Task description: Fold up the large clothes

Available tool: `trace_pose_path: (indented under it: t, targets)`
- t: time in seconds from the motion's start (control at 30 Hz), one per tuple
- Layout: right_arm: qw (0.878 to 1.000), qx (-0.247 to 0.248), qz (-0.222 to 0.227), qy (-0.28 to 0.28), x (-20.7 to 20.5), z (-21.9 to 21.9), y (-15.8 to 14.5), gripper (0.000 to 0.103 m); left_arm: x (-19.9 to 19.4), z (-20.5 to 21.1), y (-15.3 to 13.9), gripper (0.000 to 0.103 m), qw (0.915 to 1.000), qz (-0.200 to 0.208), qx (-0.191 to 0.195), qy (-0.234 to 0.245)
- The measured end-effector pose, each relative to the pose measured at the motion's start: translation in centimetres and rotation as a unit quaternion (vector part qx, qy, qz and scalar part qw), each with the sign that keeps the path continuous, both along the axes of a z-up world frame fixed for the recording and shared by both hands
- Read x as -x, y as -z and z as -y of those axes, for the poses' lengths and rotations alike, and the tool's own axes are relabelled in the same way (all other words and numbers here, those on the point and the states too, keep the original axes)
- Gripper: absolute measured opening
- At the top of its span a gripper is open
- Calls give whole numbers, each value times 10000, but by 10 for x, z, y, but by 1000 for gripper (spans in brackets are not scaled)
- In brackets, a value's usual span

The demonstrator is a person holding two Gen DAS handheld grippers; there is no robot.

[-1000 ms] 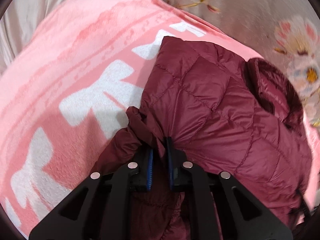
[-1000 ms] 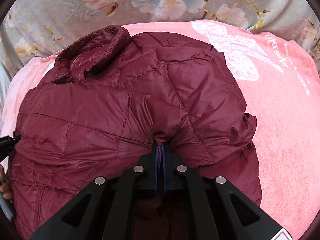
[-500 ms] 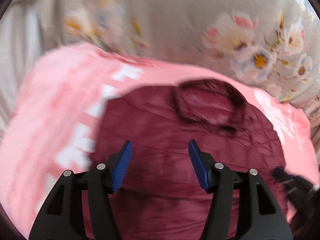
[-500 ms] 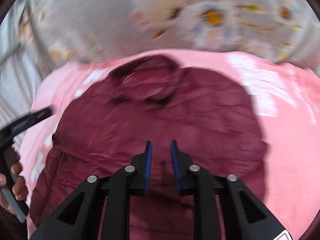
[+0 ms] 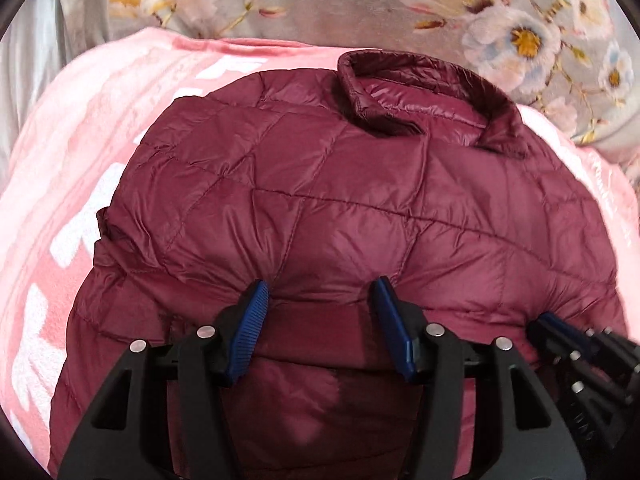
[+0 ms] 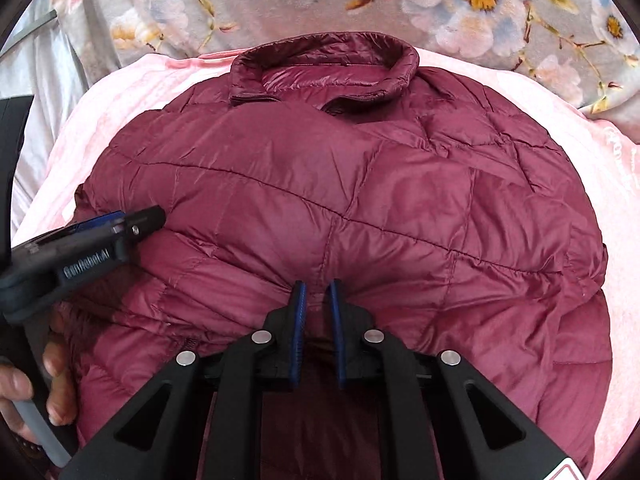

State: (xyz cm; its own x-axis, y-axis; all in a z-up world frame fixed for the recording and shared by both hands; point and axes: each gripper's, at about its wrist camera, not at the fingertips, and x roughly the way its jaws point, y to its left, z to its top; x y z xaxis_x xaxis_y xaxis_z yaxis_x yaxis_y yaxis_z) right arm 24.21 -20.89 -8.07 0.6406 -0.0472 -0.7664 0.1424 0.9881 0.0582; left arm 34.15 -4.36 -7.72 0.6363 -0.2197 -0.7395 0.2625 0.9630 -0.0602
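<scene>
A maroon quilted puffer jacket (image 5: 340, 200) lies folded on a pink blanket (image 5: 100, 128), collar (image 5: 424, 92) at the far side. My left gripper (image 5: 320, 292) is open, its blue pads resting against the near folded edge, nothing clamped. In the right wrist view the jacket (image 6: 340, 184) fills the middle. My right gripper (image 6: 318, 292) stands narrowly open at the near fold, a small ridge of fabric between the pads. The left gripper also shows at the left of the right wrist view (image 6: 132, 220), and the right gripper shows at the lower right of the left wrist view (image 5: 560, 332).
The pink blanket with white bow print (image 6: 616, 200) lies over a grey floral bedsheet (image 6: 480, 4). A hand (image 6: 36, 384) holds the left gripper's handle at the lower left of the right wrist view.
A second ago both grippers were shut on jacket fabric. Both have let go and opened, the left wide, the right narrowly. Both views now face the collar squarely.
</scene>
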Motion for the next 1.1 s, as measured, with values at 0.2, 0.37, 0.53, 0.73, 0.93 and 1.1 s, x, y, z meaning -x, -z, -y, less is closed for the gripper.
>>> trace_pose_path:
  t: [0.2, 0.37, 0.53, 0.73, 0.93, 1.1]
  targets:
    - [10000, -49, 72, 7, 0, 4, 1, 9, 1, 12, 1, 55, 9991, 157, -397, -27]
    - [9998, -169, 104, 15, 1, 7, 2, 9, 2, 18, 1, 57, 9978, 215, -621, -57]
    - [9998, -177, 104, 14, 1, 7, 2, 9, 2, 20, 2, 57, 9970, 238, -731, -69]
    - [9999, -120, 96, 6, 0, 6, 2, 9, 3, 23, 2, 57, 9962, 262, -822, -78]
    - [9999, -118, 99, 4, 0, 6, 2, 9, 4, 24, 2, 57, 9958, 264, -875, -82]
    - [9999, -132, 100, 4, 0, 7, 2, 9, 4, 24, 2, 57, 9957, 261, -883, -81]
